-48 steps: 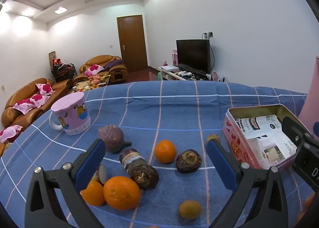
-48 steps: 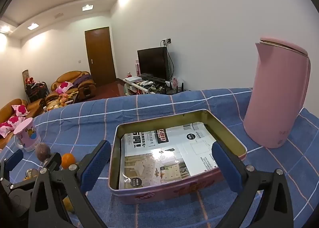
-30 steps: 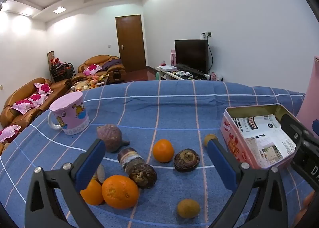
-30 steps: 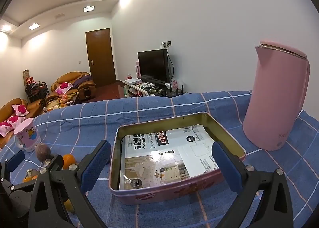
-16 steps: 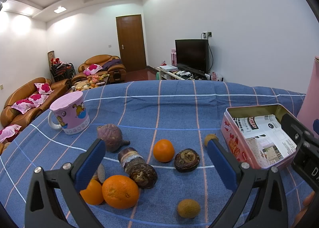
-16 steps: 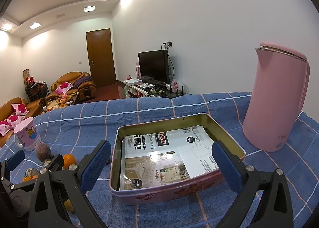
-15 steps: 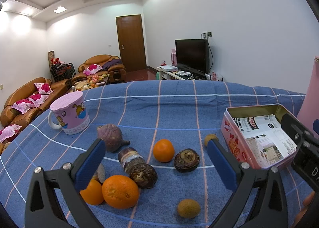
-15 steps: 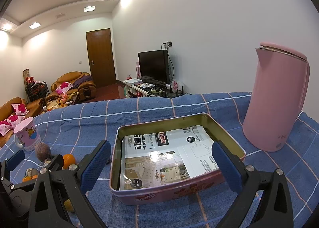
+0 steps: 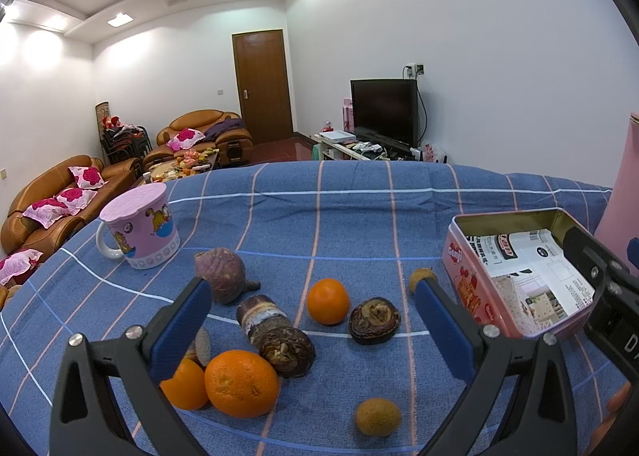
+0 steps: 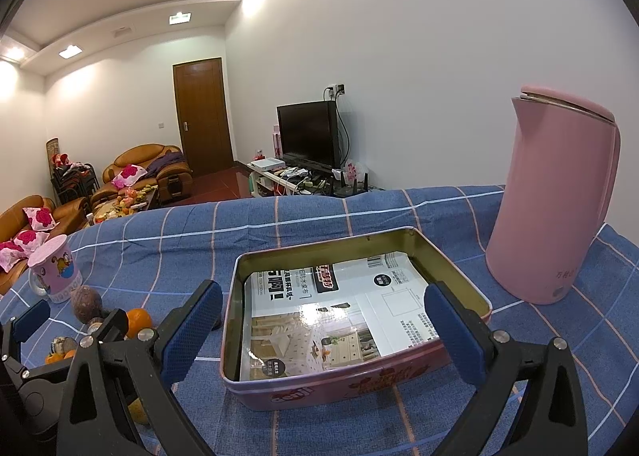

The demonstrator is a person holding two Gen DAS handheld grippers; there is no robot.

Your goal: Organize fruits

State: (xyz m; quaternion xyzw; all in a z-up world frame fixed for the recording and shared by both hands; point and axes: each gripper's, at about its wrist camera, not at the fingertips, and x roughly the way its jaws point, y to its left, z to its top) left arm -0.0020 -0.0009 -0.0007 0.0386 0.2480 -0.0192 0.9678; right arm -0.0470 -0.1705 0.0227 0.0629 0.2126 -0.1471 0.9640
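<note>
Blue checked tablecloth point(image 9: 359, 216) in a white-walled living room, both grippers point(image 9: 311, 320) point(image 10: 323, 320) wide open, empty.

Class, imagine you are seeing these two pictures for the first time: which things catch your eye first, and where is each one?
The bright oranges, above all the large orange lying near the left gripper among darker fruits on the blue checked cloth. Next, the tall pink kettle standing at the right, just beyond the open tin, which is lined with printed paper and holds no fruit.
</note>
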